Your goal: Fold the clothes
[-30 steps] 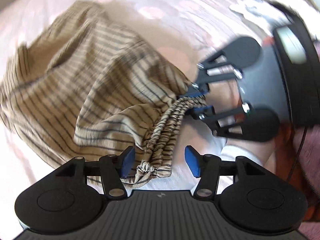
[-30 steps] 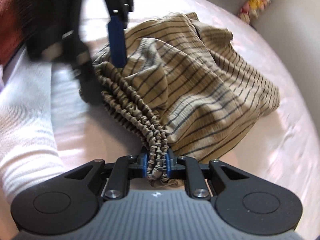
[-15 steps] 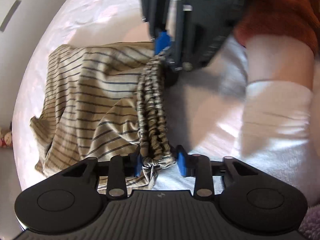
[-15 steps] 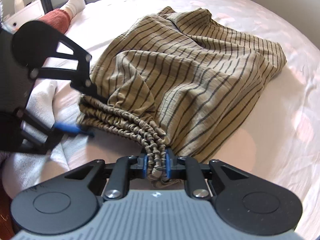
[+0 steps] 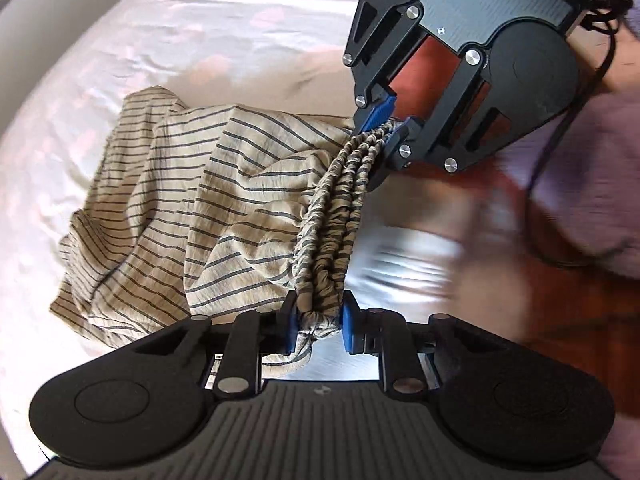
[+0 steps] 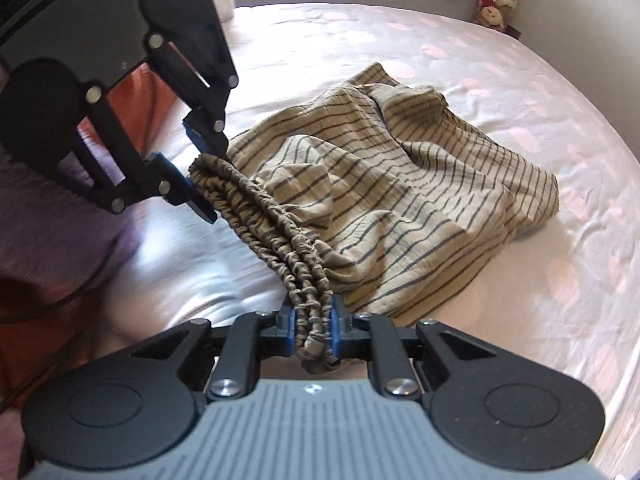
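A second ago the left tool (image 5: 319, 322) was standing open around one end of the elastic waistband (image 5: 332, 216); now it is clenching that end, so both ends are being held and the band is stretching between the two tools. That is setting up a lift or shake-out of the striped garment (image 6: 400, 200), which I judge to be an early step of the fold. The right tool (image 6: 313, 334) is gripping the other end of the waistband, its blue pads pressing the bunched elastic. Beyond the waistband, the rest of the garment is lying crumpled on the pink bed (image 6: 520, 80).
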Available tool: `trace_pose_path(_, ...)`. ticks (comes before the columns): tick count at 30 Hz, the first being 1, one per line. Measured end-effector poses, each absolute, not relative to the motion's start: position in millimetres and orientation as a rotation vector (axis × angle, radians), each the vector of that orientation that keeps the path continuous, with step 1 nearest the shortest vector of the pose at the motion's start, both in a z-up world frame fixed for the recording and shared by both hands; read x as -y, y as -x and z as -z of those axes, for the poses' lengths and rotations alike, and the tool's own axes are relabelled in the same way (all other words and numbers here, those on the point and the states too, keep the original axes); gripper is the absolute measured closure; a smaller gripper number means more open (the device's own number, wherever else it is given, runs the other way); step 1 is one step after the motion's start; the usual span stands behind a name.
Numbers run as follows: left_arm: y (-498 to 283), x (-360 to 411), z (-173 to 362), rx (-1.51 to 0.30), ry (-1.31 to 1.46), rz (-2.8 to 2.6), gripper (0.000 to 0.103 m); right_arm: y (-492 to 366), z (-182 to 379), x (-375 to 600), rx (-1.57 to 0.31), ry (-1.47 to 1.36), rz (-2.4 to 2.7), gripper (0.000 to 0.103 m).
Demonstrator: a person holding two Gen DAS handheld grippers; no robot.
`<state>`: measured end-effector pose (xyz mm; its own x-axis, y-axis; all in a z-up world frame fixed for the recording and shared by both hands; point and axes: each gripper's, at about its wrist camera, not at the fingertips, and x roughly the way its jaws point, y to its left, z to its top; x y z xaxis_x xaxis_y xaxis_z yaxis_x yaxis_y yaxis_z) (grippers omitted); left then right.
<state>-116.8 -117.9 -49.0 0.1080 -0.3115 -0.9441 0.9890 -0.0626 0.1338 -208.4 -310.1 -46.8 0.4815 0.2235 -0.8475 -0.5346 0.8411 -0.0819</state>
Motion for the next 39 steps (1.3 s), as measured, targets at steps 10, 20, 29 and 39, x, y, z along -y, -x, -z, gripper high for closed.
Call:
trace_pose_path(10, 130, 105, 52, -1.040, -1.001, 1.442, 0.083, 206, 41, 301, -1.078, 0.354, -0.592, 0.085)
trace_pose_path(20, 100, 92, 32, -1.125, -0.838, 1.494, 0.053, 201, 25, 317, -1.102, 0.301, -0.639, 0.067)
trace_pose_path(29, 19, 84, 1, -1.077, -0.674, 1.332, 0.052, 157, -7, 352, -1.035, 0.344, -0.557, 0.064)
trace_pose_path(39, -78, 91, 36, -0.994, -0.533, 1.056, 0.052, 71, 10, 408, -0.974, 0.253, -0.390, 0.060)
